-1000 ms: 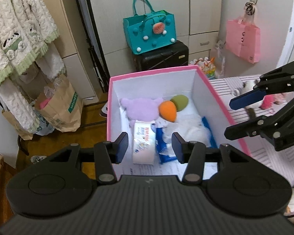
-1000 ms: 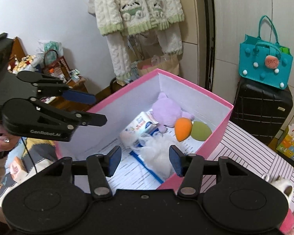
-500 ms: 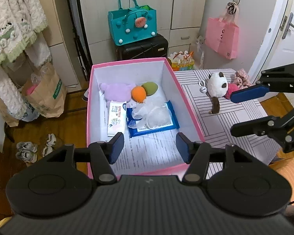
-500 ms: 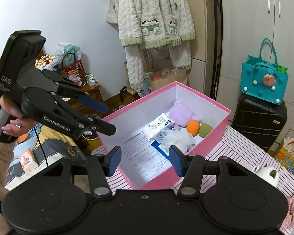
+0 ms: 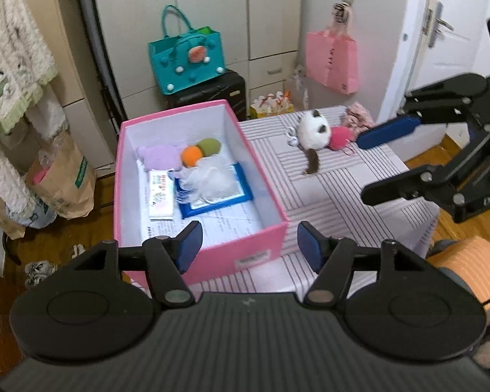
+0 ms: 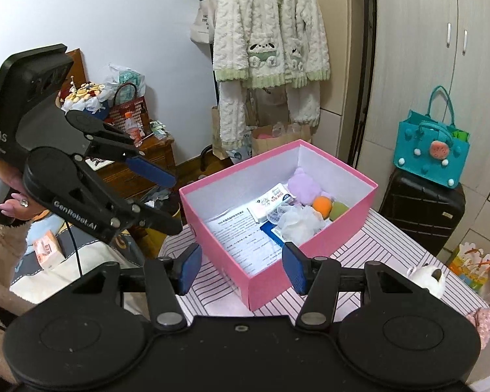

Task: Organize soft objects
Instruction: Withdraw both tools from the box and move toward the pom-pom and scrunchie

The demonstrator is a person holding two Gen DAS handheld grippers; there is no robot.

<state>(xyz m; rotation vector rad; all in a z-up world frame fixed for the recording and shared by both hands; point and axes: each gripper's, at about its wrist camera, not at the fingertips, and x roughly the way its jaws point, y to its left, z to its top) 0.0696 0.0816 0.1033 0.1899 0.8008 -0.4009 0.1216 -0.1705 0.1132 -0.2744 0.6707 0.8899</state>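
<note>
A pink box (image 5: 235, 248) (image 6: 271, 281) stands on a striped table (image 5: 339, 192). Inside lie a purple plush (image 5: 156, 161), an orange sponge (image 5: 191, 155), a green sponge (image 5: 209, 146), a white mesh puff (image 5: 209, 181) and a tissue pack (image 5: 161, 194). A white cat plush (image 5: 312, 130) (image 6: 428, 277), a pink toy (image 5: 339, 137) and a pink scrunchie (image 5: 357, 119) lie on the table right of the box. My left gripper (image 5: 248, 248) is open and empty above the box's near edge. My right gripper (image 6: 241, 266) is open and empty, above the table.
A teal bag (image 5: 187, 54) sits on a black suitcase (image 5: 212, 93) behind the box. A pink bag (image 5: 331, 60) hangs on the wall. A paper bag (image 5: 62, 176) and hanging robes (image 6: 268, 32) are at the left. A door (image 5: 441, 49) is at the right.
Both grippers have pulled back and up from the box, so it looks smaller and the table shows. Both stay open and empty. The things in the box have not moved.
</note>
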